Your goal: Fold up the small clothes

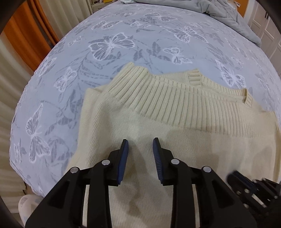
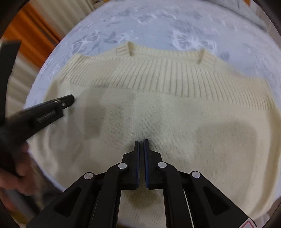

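Note:
A cream knitted sweater (image 1: pixel 158 126) lies folded on the bed, its ribbed hem band running across the far side, with two ribbed cuffs peeking out beyond it. My left gripper (image 1: pixel 140 142) is open and empty just above the sweater's near part. My right gripper (image 2: pixel 141 141) is shut with nothing seen between its pads, over the middle of the sweater (image 2: pixel 158 108). The left gripper also shows in the right wrist view (image 2: pixel 70 99), from the side at the left. The right gripper shows blurred at the lower right of the left wrist view (image 1: pixel 233 175).
The bed has a pale blue sheet with white butterflies (image 1: pixel 112 45). A grey duvet (image 1: pixel 219 10) is heaped at the far end. Orange and cream curtains (image 1: pixel 21 35) hang to the left past the bed's edge. White cupboard doors (image 1: pixel 267 29) stand far right.

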Motion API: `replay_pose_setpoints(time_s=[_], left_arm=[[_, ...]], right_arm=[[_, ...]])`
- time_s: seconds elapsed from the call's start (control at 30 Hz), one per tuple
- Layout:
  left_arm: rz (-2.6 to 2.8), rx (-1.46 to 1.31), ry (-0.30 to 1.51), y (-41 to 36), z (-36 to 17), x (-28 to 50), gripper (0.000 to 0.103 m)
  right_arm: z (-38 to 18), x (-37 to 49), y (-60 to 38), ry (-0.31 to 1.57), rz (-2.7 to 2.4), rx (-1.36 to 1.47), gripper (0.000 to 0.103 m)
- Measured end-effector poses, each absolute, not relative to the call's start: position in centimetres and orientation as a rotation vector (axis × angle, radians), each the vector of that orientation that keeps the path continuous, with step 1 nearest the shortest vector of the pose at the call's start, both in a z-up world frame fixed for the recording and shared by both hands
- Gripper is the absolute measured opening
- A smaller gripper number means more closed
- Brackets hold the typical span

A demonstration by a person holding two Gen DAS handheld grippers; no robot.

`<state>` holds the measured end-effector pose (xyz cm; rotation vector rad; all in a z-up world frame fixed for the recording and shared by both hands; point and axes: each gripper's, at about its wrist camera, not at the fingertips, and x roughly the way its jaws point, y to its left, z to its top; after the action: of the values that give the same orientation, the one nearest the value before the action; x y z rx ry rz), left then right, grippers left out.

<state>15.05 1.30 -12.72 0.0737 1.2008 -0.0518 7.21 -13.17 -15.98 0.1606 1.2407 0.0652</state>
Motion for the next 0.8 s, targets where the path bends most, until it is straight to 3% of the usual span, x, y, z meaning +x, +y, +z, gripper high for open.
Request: replay_pose_setpoints(time_s=[0.07, 0.17, 0.23, 0.27, 0.3, 0.47, 0.57, 0.8], left_arm=[[-0.069, 0.033, 1.206, 2.2, -12.0, 14.1, 0.028], [-0.121, -0.023, 1.202, 3.7, -10.9, 11.0, 0.029], [-0.118, -0.008, 1.215, 4.2, -11.6, 8.6, 0.035], [-0.117, 0.001, 1.230, 4.3, -12.4, 7.8, 0.036], [-0.115, 0.020, 1.242, 4.3, -13.4, 6.9, 0.036], [-0.111, 0.129, 1.218, 3.5, -14.1, 4.9, 0.037], [-0.092, 0.123, 1.224, 3.2, -14.4, 5.1, 0.039], [-0.103, 0.064, 1.225, 4.8, -14.4, 5.0, 0.047]], right_arm=[[-14.3, 6.9, -12.6, 1.244, 0.053, 0.162, 0.012], [-12.3, 5.3, -11.7, 1.199, 0.149, 0.166, 0.011], [-14.3, 3.8, -10.9, 1.261, 0.152, 0.114, 0.010], [-15.8, 3.2, -10.8, 1.300, 0.163, 0.121, 0.001], [-17.1, 2.8, -10.7, 1.329, 0.158, 0.128, 0.000], [-15.4, -0.1, -10.2, 1.280, 0.172, 0.213, 0.002], [-18.3, -0.7, -9.2, 1.334, 0.182, 0.117, 0.000], [-11.1, -0.2, -18.7, 1.128, 0.005, 0.273, 0.000]])
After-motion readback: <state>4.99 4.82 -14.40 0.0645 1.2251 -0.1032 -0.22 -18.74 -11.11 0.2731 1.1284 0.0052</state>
